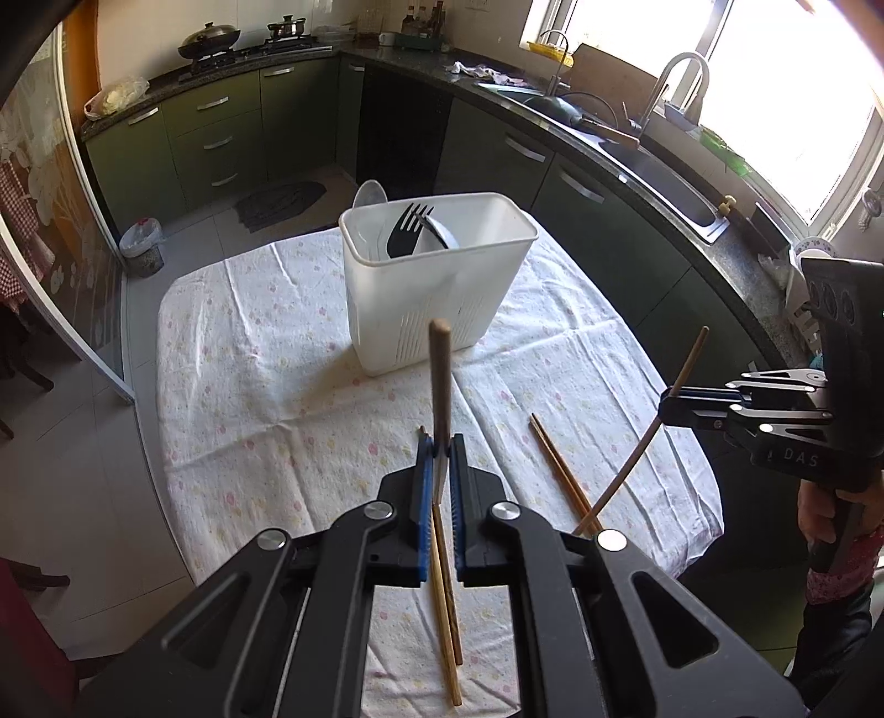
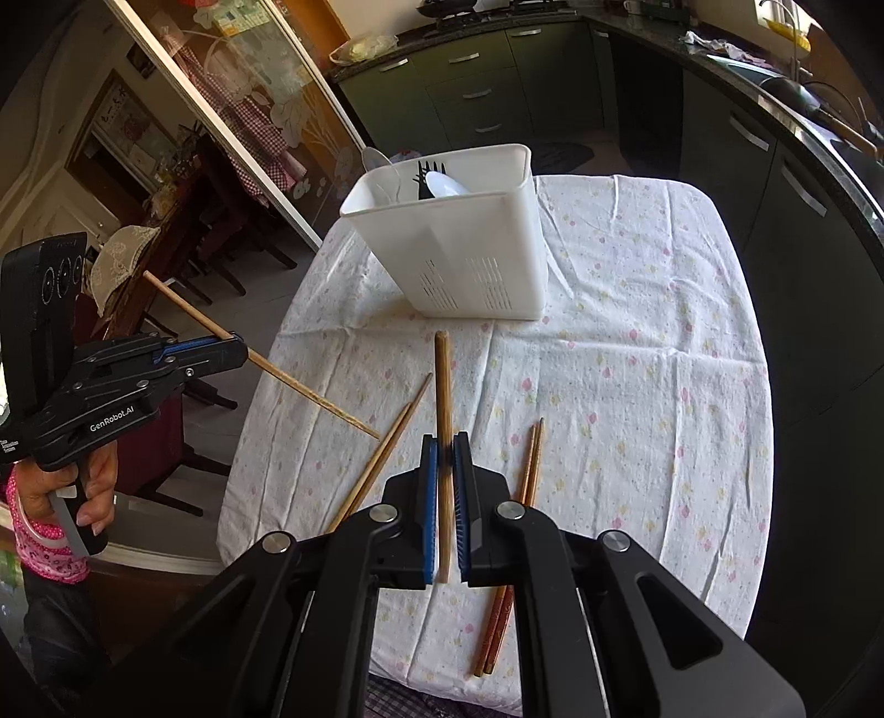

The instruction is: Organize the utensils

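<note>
Black tool (image 1: pixel 440 450), blue pads, pink floral sleeve (image 2: pixel 41 544)

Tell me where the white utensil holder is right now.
The white utensil holder stands on the far half of the cloth-covered table, ahead of both grippers in both wrist views, with a black fork inside it.

A kitchen with dark green cabinets (image 1: pixel 221 132) runs under a dark stone counter (image 1: pixel 635 165) that curves around the room. A bright window (image 1: pixel 773 83) floods the sink (image 1: pixel 679 193) with daylight. A lidded wok (image 1: pixel 210 40) sits on the stove. The floor (image 1: pixel 138 331) is pale tile, with a dark mat (image 1: pixel 279 201) and a small bin (image 1: pixel 142 246). A glass sliding door (image 2: pixel 248 110) shows a dining room.
</note>
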A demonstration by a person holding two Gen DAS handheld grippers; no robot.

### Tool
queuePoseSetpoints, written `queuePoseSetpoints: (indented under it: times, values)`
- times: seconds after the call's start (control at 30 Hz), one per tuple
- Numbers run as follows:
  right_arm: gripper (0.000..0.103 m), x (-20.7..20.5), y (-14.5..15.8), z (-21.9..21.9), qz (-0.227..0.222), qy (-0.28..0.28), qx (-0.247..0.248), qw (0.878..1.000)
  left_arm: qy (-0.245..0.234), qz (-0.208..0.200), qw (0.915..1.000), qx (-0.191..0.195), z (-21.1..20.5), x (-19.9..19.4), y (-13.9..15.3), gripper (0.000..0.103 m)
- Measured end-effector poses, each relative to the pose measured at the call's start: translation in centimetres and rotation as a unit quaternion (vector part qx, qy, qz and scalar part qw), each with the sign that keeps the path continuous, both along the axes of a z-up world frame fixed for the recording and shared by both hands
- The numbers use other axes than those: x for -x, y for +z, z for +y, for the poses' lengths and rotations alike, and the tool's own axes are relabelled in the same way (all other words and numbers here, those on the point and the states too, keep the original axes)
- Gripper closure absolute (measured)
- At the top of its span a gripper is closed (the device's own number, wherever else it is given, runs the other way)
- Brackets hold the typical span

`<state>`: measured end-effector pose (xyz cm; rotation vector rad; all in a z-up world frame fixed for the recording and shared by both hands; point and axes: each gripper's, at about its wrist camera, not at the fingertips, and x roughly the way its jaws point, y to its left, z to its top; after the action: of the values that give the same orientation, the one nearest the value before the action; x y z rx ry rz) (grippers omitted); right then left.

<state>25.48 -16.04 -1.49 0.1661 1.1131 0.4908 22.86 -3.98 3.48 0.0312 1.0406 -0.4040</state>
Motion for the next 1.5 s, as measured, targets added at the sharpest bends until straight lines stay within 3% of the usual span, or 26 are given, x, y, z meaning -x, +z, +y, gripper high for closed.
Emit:
queuePoseSetpoints:
  times: [0.43,0.63,0.83,0.97,1.2,1.5]
  values:
    - [0.096,-1.9,7.5,-1.3,-0.066,-0.022,-0.025,0.997,0.021,-0.112,0.9934,0.016,-2.2,-4.3,10.6,0.097]
    - [0.096,-3.1,12.0,-2.4,-0.101,-0.04,-0.034,0.994,0.039,-0.135,0.99,0.009,-2.6,-6.6,12.5,0.097]
    - [0.096,-4.1,17.8,-3.3,-0.15,-0.065,-0.042,0.986,0.056,-0.124,0.9907,-0.002,-2.2,-8.6,11.9,0.097]
    - [0.096,-6.0,20.0,-3.0,-0.175,-0.086,-0.031,0.98,0.062,-0.114,0.9915,-0.01,-2.0,-9.6,10.5,0.097]
    - [0.096,-10.2,19.0,-1.0,-0.169,-0.093,-0.028,0.981,0.067,-0.103,0.9922,-0.02,-2.0,-11.1,7.8,0.097]
    - [0.096,-13.6,14.9,0.3,-0.145,-0.095,0.004,0.985,0.053,-0.041,0.9976,-0.014,-1.8,-12.1,3.2,0.096]
